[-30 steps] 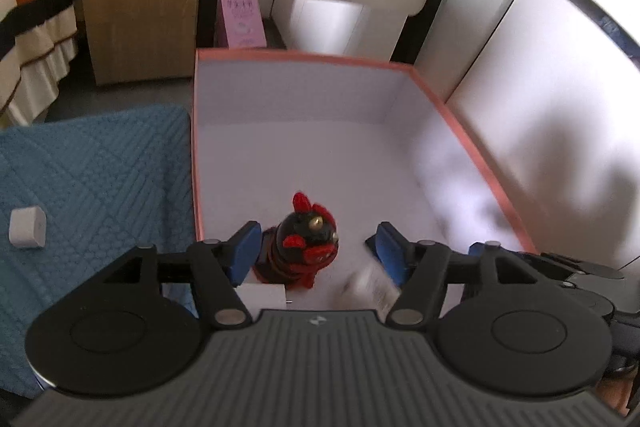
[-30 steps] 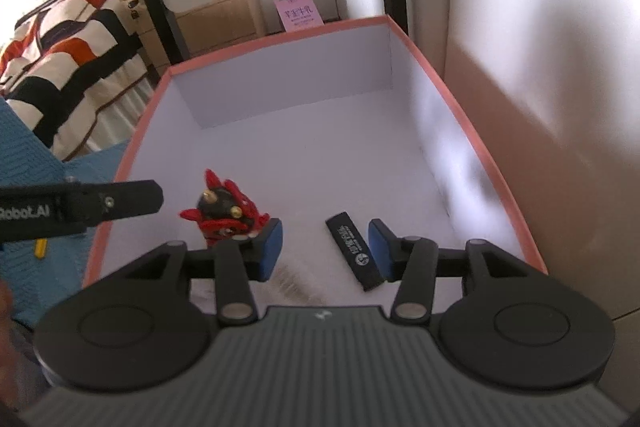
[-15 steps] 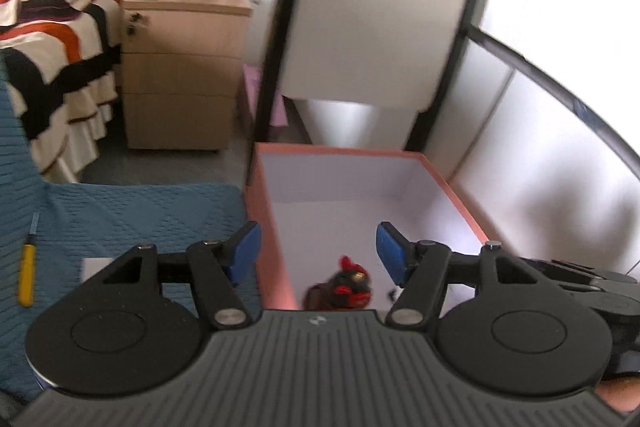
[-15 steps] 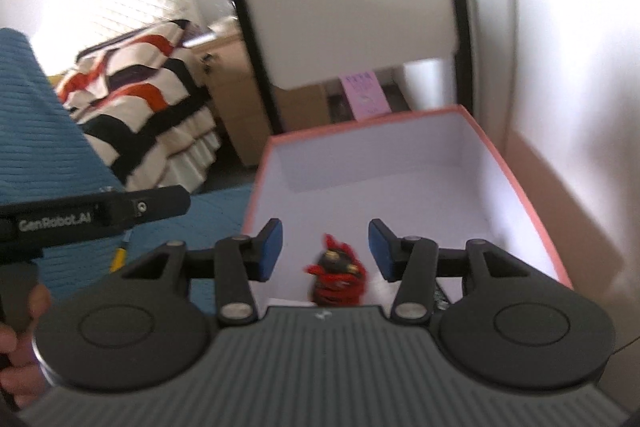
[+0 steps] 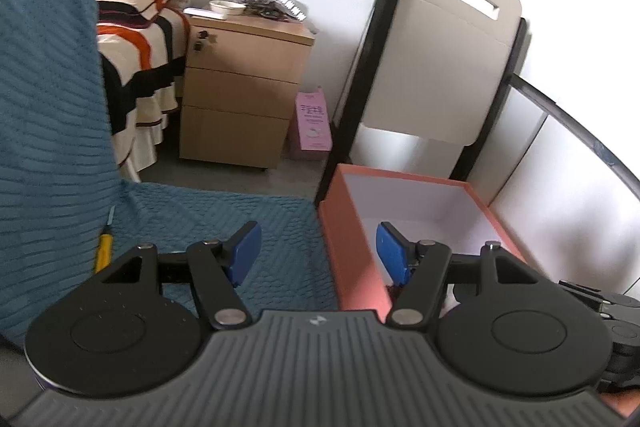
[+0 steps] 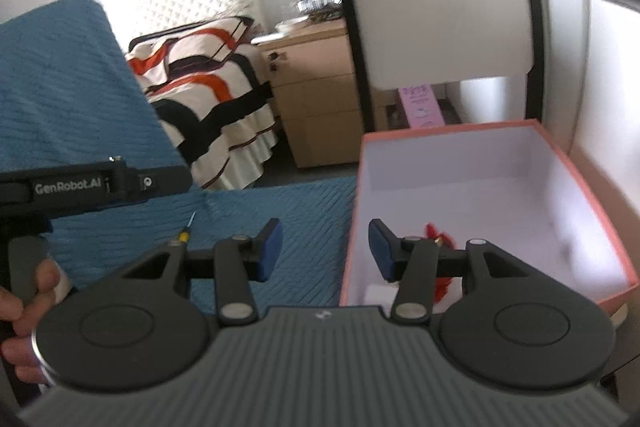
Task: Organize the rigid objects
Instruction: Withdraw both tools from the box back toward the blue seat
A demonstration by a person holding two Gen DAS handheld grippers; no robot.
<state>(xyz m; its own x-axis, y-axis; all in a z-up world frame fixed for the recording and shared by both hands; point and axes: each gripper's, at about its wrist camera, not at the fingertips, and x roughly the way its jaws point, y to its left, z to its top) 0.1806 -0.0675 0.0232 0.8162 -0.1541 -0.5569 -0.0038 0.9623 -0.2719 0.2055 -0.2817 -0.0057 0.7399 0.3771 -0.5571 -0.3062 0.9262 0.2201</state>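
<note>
Blue quilted cover (image 5: 224,223) spread wide under both views, rising in a fold at the left. Striped bed (image 6: 208,83) behind it, wooden drawer unit (image 5: 240,95) alongside, pink carton (image 5: 314,125) on the floor next to that. Pink-rimmed box (image 6: 576,167) with white inside, resting at the cover's right edge, close against a pale wall. Left hand-held gripper (image 5: 318,255) released, nothing between its blue pads, straddling the box's near left wall: one pad above the cover, the other above the box. Right hand-held gripper (image 6: 324,253) likewise released and empty, also astride that wall. Fingers of a hand (image 6: 24,307) curled round a black handle at the left edge of the right view. Red and black toy figure (image 6: 440,247) inside the box near the front, mostly hidden behind the right gripper's arm. Yellow-handled screwdriver (image 5: 104,247) lying on the cover at the base of the fold, well apart from the box.
</note>
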